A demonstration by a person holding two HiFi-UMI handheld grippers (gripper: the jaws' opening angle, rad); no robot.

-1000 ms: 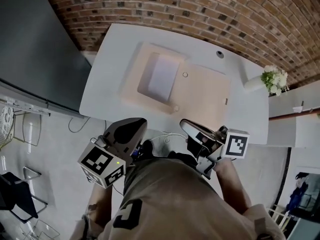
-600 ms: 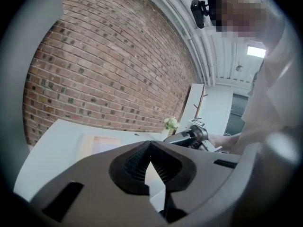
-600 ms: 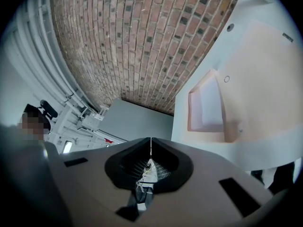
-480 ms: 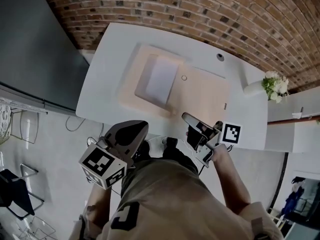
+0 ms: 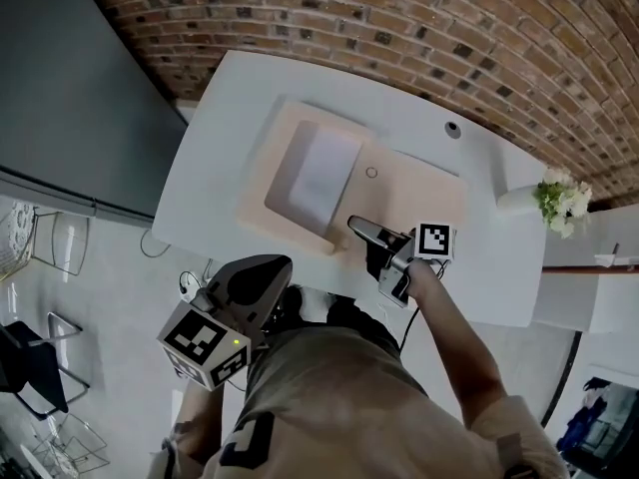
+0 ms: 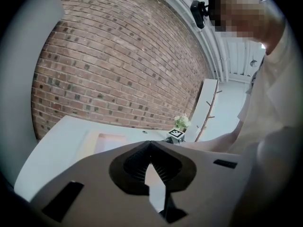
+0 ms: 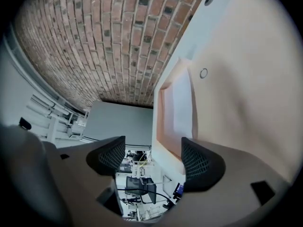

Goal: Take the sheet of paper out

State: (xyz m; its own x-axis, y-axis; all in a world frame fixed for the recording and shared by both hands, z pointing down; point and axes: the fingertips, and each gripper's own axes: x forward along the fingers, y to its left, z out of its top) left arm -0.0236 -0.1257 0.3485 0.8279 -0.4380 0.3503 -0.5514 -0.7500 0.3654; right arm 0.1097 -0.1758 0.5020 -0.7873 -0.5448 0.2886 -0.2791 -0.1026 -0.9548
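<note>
At the far left a dark grey panel (image 5: 60, 88) stands beside the white table (image 5: 215, 138), with a brick wall (image 5: 399, 18) behind. The left claw (image 6: 150, 144) is held low near the person's body, short of the table's near edge. Its jaws are closed tip to tip with nothing caught between them.

On the table lies a shallow pinkish-beige box (image 5: 262, 173), opened out flat, with its tray on the left and its lid (image 5: 424, 193) folded out to the right. The sheet of paper (image 5: 321, 173) lies flat in the tray, white against the beige, with neither claw touching it.

The right claw (image 7: 152, 144) is over the box's near edge, about where the tray meets the lid, pointing towards the tray. Its jaws are opening and stand wide apart, with nothing between them; the box's near corner shows through the gap. Whether it touches the box I cannot tell.

Farther right a small bunch of white flowers (image 5: 561, 196) stands at the table's end, well apart from the box.
</note>
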